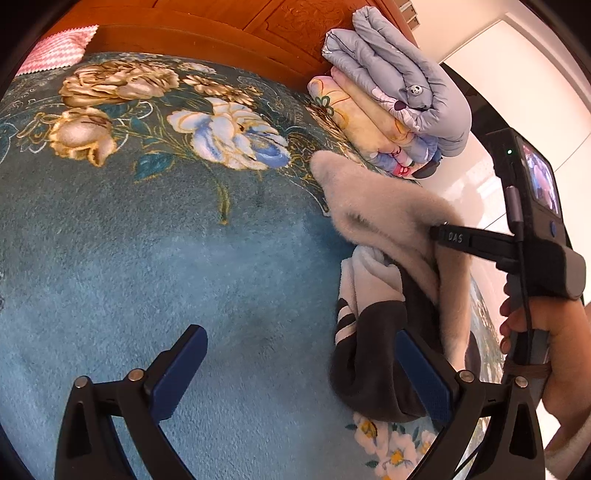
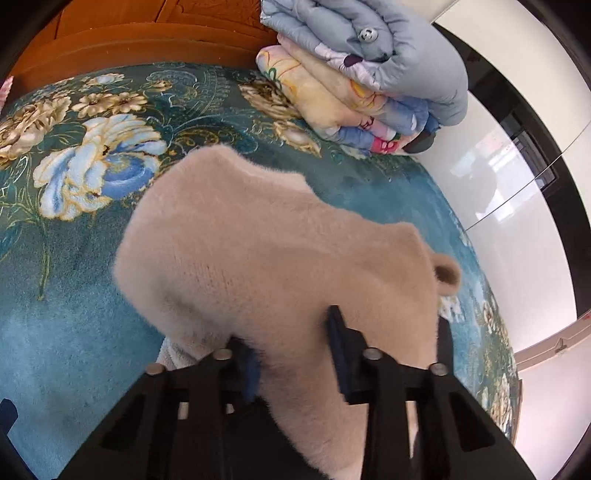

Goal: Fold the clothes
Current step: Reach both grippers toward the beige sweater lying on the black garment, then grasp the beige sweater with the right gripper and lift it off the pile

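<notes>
A home bedroom. A bed covered by a teal plush floral blanket (image 1: 129,258) fills the view. A carved reddish wooden headboard (image 1: 207,33) stands at the blanket's far edge, and folded quilts (image 2: 369,74) are stacked against it at the blanket's far right corner.

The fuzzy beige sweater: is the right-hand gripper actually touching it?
Touching. The right wrist view shows the right gripper with both fingers pressed into the beige sweater, fabric bunched between them.

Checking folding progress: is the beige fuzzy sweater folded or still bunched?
Bunched: the beige fuzzy sweater hangs crumpled from the right tool, not flat on the bed.
</notes>
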The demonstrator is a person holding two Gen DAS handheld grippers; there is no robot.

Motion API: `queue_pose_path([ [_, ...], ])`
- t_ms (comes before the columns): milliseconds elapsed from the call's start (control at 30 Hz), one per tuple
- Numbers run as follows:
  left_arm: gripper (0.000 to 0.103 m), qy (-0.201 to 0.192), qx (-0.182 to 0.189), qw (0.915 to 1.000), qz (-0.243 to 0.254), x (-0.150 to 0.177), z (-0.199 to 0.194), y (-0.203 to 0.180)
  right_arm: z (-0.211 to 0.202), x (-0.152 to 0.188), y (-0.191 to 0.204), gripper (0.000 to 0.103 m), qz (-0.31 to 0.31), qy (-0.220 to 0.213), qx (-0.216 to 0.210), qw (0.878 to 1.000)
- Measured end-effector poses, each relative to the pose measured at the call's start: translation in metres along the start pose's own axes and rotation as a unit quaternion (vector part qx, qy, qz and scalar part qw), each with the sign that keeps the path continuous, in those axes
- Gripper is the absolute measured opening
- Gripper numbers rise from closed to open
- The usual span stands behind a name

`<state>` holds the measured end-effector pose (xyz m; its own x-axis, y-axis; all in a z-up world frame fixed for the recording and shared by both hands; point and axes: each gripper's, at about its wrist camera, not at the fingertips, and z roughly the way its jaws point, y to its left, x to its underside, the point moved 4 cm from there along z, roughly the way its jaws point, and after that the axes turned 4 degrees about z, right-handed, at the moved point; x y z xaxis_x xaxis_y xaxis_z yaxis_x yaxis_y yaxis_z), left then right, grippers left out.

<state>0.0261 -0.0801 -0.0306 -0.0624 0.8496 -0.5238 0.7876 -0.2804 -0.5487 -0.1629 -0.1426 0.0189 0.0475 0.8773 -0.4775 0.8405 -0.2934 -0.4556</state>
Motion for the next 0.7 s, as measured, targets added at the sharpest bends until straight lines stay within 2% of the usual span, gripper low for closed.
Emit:
queue_pose_path([
  [133, 0.103, 0.007, 0.004, 0.9999, 0.011, 0.002, -0.006, -0.002, -0.018, -0.012, -0.030, 0.018, 0.046, -0.006, 0.011, 0.999],
  [233, 0.103, 0.009, 0.013, 0.9998, 0.014, 0.003, -0.013, -0.004, -0.053, -0.015, -0.060, 0.017, 0.076, -0.043, 0.023, 0.996],
  [367, 0.103, 0.007, 0.026, 0.9995, 0.013, 0.006, -0.029, -0.008, -0.106, -0.015, -0.094, 0.016, 0.112, -0.081, 0.016, 0.990],
  [567, 0.103, 0.000, 0.033, 0.9983, 0.047, 0.007, -0.071, -0.007, -0.188, 0.013, -0.122, 0.016, 0.150, -0.118, -0.011, 0.981],
  [600, 0.103, -0.006, 0.031, 0.9989, 0.034, 0.006, -0.081, 0.000, -0.199, 0.021, -0.124, 0.016, 0.156, -0.121, -0.012, 0.980],
  [700, 0.103, -0.027, 0.075, 0.9961, -0.037, 0.000, -0.110, 0.023, -0.234, 0.036, -0.128, 0.016, 0.172, -0.130, -0.012, 0.976],
])
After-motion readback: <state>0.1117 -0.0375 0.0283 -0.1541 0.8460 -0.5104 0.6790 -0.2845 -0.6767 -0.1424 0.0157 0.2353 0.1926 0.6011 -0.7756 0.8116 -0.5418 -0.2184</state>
